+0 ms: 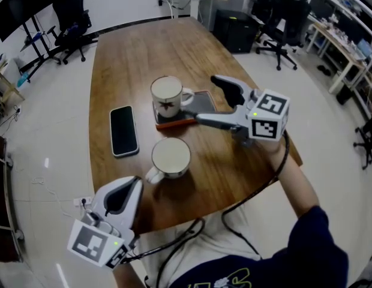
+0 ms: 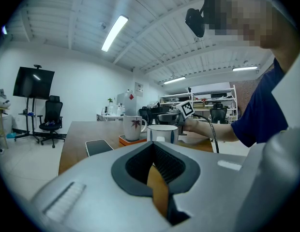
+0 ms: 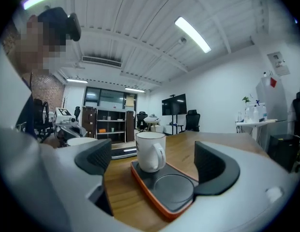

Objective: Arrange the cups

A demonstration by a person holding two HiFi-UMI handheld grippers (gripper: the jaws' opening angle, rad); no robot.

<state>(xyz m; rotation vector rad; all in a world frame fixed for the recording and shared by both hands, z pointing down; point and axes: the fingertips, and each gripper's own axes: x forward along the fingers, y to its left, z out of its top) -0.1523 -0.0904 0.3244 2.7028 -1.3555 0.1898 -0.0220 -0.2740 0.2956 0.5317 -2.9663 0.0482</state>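
Over a wooden table (image 1: 144, 47): holding the right gripper (image 1: 207, 99) wide open, empty, at the tray (image 1: 174, 125) bearing one cup (image 1: 167, 95); holding the left gripper (image 1: 127, 192) shut at the near edge, by the second cup (image 1: 171, 156).

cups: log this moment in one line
leaf mug: on tray | white cup: on table, off tray | left hand-held gripper: shut, empty | right hand-held gripper: open, empty, facing tray
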